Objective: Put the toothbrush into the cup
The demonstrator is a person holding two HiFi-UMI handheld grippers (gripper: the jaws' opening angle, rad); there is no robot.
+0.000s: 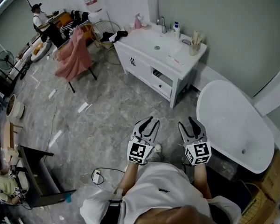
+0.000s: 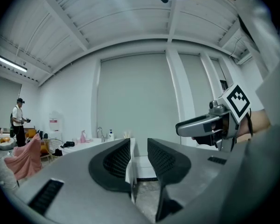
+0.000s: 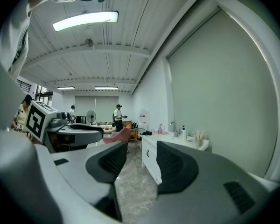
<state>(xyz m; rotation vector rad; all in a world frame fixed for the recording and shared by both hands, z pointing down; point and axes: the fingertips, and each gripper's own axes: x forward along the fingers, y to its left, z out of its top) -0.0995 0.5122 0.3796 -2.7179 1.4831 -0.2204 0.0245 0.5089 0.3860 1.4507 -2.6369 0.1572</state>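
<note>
A beige cup (image 1: 194, 48) with sticks in it stands on the right end of a white vanity (image 1: 144, 43), far ahead of me; it also shows small in the right gripper view (image 3: 197, 141). A thin pale thing (image 1: 176, 59) lies on the counter beside the basin, too small to tell what it is. My left gripper (image 1: 148, 123) and right gripper (image 1: 190, 123) hang side by side over the floor, well short of the vanity. The left gripper (image 2: 139, 146) is narrowly open and the right gripper (image 3: 142, 155) is wider open. Neither holds anything.
A white bathtub (image 1: 233, 125) lies to my right. A chair draped in pink cloth (image 1: 73, 52) stands left of the vanity. A tap (image 1: 162, 24), pump bottle (image 1: 176, 28) and pink spray bottle (image 1: 138, 21) line the counter's back. A cable and plug (image 1: 99, 175) lie on the floor.
</note>
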